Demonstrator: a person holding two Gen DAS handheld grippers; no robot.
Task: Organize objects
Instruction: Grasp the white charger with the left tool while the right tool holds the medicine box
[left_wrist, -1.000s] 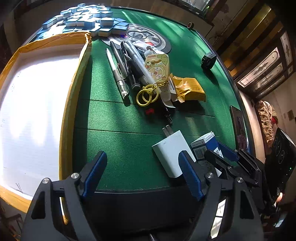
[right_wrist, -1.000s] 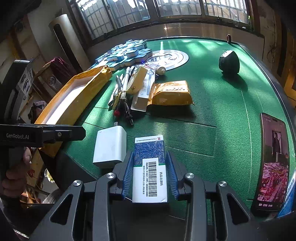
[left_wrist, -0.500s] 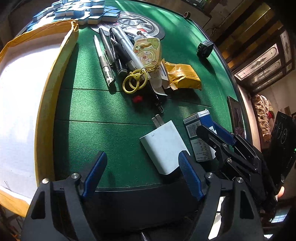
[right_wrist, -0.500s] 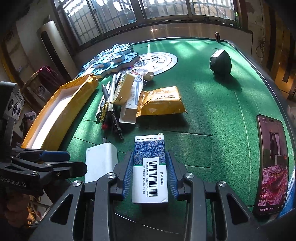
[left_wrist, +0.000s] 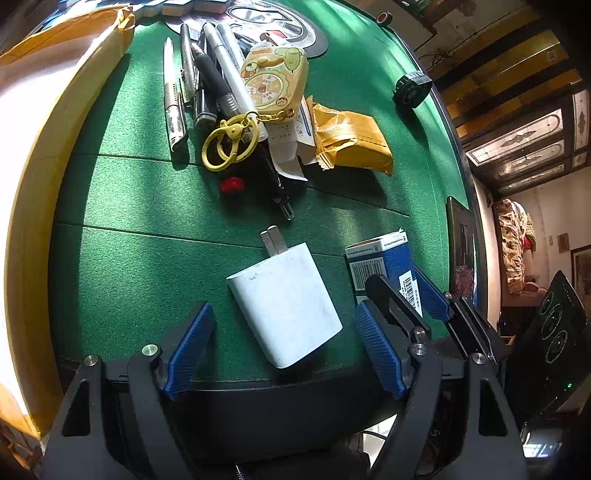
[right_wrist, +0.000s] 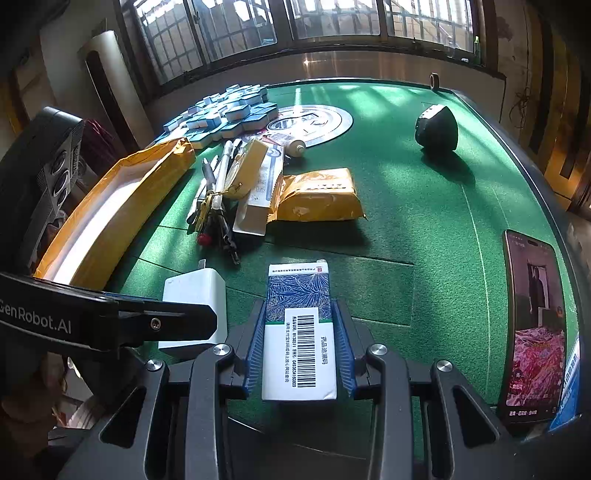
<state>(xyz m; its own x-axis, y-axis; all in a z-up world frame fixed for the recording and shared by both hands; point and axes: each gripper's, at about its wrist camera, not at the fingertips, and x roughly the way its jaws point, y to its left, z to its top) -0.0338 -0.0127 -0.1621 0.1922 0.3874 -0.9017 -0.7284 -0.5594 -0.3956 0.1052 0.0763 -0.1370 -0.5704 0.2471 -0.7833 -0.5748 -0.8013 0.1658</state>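
Note:
A white plug-in charger (left_wrist: 286, 304) lies flat near the front edge of the green felt table (left_wrist: 147, 266), prongs pointing away. My left gripper (left_wrist: 284, 350) is open and straddles it, with a clear gap on each side of the charger. A blue and white barcoded medicine box (right_wrist: 299, 328) sits between the blue pads of my right gripper (right_wrist: 299, 347), which is shut on it. In the left wrist view that box (left_wrist: 384, 262) and the right gripper (left_wrist: 402, 295) show just right of the charger. In the right wrist view the charger (right_wrist: 195, 306) lies left of the box.
A yellow-rimmed tray (right_wrist: 107, 218) runs along the left. Further back lie several pens (left_wrist: 207, 85), a yellow keychain case (left_wrist: 275, 79), a torn yellow pouch (right_wrist: 317, 195), a long carton (right_wrist: 258, 188), blue tiles (right_wrist: 229, 110), a black speaker (right_wrist: 437, 127). A phone (right_wrist: 532, 325) lies at right.
The left gripper has moved right and lower, so the charger now sits between its open fingers instead of beside the right one. The right gripper keeps still with the box.

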